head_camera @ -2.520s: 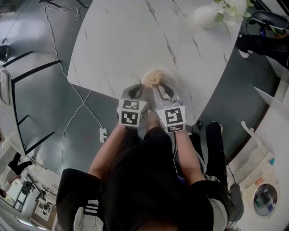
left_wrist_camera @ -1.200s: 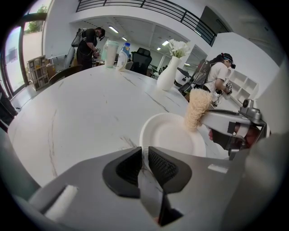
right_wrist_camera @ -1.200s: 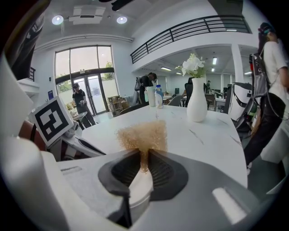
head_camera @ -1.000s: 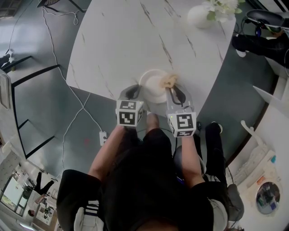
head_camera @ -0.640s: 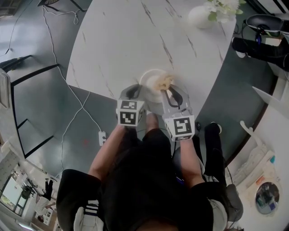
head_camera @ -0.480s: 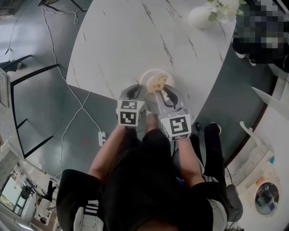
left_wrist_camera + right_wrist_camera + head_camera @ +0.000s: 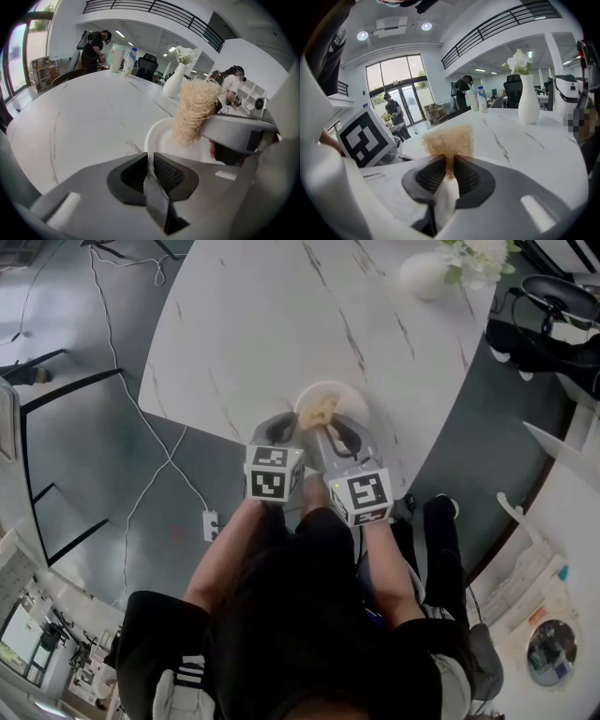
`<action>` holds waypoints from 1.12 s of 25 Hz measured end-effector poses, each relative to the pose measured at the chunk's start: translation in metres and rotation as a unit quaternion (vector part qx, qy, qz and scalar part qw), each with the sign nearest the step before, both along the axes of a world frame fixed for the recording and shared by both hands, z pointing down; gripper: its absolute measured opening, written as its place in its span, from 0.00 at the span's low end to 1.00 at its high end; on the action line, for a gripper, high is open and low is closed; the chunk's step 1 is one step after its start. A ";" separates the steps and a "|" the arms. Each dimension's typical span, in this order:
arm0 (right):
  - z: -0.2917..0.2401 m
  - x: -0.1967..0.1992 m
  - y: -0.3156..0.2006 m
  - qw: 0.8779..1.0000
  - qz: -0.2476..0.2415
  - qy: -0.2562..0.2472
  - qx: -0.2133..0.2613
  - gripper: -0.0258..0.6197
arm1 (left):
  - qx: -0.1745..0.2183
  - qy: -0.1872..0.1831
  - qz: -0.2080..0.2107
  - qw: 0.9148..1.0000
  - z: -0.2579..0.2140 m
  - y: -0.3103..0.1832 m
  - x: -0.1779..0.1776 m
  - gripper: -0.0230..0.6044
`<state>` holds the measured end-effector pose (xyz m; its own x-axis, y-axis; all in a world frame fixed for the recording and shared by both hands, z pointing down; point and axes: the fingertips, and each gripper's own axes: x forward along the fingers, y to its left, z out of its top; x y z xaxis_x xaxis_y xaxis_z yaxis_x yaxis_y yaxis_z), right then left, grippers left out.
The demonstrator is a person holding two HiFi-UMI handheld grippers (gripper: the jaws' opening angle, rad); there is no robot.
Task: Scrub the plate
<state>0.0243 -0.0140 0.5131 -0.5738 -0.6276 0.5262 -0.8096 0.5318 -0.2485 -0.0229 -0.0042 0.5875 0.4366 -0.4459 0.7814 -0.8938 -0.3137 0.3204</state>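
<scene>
A white plate lies on the marble table, close to its near edge. My left gripper is shut on the plate's near left rim; in the left gripper view the rim runs in between the pads of the left gripper from the plate. My right gripper is shut on a tan fibrous scrubber, which rests on the left part of the plate. The scrubber sticks out past the pads of the right gripper. It also shows as a scrubber standing upright over the plate.
A white vase with flowers stands at the table's far right. Bottles stand at the far end, and a person is beyond them. A cable runs across the grey floor on the left. A white shelf is at the right.
The right gripper has swept the scrubber from the plate's right side across to its left part. The left gripper has kept its hold on the rim and stayed in place.
</scene>
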 end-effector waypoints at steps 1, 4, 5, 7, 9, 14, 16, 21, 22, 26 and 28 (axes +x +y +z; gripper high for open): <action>0.002 -0.001 0.001 1.000 0.000 -0.002 -0.005 0.13 | -0.002 0.001 -0.001 1.000 0.001 0.001 0.000 0.11; 0.010 -0.007 0.004 1.000 0.000 -0.008 -0.019 0.13 | -0.003 0.003 -0.004 1.000 0.001 0.002 -0.001 0.11; 0.012 -0.008 0.006 1.000 -0.002 -0.009 -0.022 0.13 | -0.001 0.003 -0.005 1.000 0.001 0.002 -0.001 0.11; 0.016 -0.011 0.008 1.000 -0.003 -0.009 -0.027 0.13 | -0.001 0.006 -0.005 1.000 0.001 0.002 -0.001 0.11; 0.019 -0.012 0.009 1.000 -0.004 -0.008 -0.029 0.13 | -0.001 0.008 -0.007 1.000 0.002 0.002 -0.001 0.11; 0.024 -0.009 0.010 0.999 -0.004 -0.005 -0.031 0.13 | 0.005 0.010 -0.012 1.000 0.000 0.000 0.000 0.11; 0.025 -0.008 0.011 0.999 -0.003 -0.001 -0.032 0.13 | 0.002 0.011 -0.012 1.000 0.000 0.001 0.000 0.11; 0.025 -0.001 0.014 1.000 0.003 0.001 -0.030 0.13 | -0.005 0.014 -0.014 1.000 0.002 0.003 -0.001 0.11; 0.025 0.000 0.014 1.000 0.005 0.002 -0.030 0.13 | -0.004 0.014 -0.014 1.000 0.002 0.003 -0.001 0.11; 0.026 0.009 0.016 0.999 0.014 0.004 -0.031 0.13 | 0.000 0.013 -0.011 1.000 0.001 0.003 0.000 0.11; 0.026 0.012 0.016 0.999 0.019 0.004 -0.031 0.13 | 0.000 0.012 -0.010 1.000 0.001 0.003 0.000 0.11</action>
<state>0.0358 0.0021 0.5389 -0.5459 -0.6143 0.5698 -0.8308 0.4850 -0.2731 -0.0232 -0.0011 0.5885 0.4453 -0.4550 0.7711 -0.8924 -0.2956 0.3409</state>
